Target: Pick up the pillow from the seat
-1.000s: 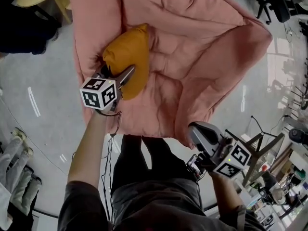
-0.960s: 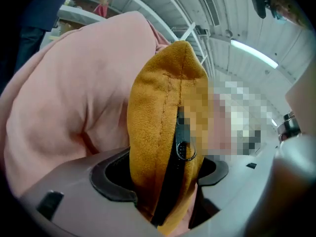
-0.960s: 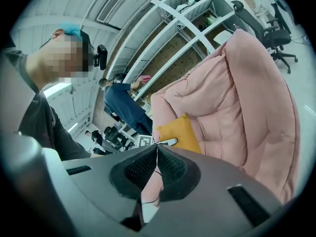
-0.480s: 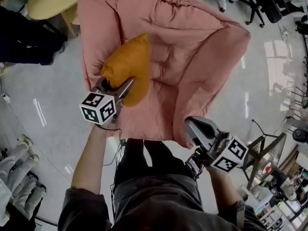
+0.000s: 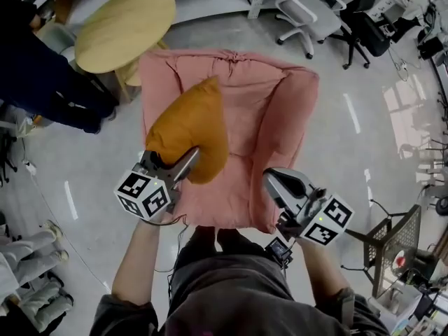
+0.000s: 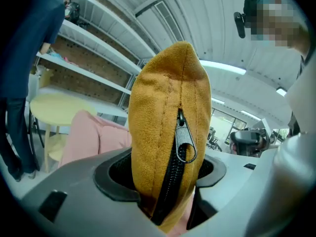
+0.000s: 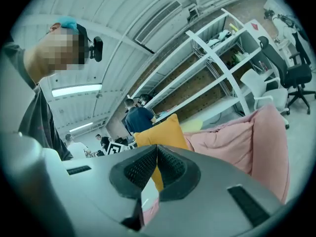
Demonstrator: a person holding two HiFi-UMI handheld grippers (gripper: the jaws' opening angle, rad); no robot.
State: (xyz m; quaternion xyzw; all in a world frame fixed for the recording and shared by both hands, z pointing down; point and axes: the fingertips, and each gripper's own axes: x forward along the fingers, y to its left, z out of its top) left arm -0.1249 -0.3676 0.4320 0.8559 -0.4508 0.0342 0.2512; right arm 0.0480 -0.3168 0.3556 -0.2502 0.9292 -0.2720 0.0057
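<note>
The left gripper (image 5: 170, 164) pinches the zippered edge of the mustard pillow (image 5: 189, 124) over the left side of the pink armchair (image 5: 280, 110), while the right gripper (image 5: 276, 180), pressed together and empty, sits at its front edge, and a round yellow table (image 5: 126, 26) and a bystander (image 5: 42, 75) stand behind its left corner.

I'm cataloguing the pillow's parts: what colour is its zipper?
Black zipper, with a dark metal pull, on the mustard-yellow pillow; the left gripper view shows it best.

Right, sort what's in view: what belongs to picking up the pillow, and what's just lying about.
Job in hand:
pillow, clamped in the jaws of the left gripper
pink seat
right gripper, jaws together, empty

Lying about:
round table
white office chair
black office chair
</note>
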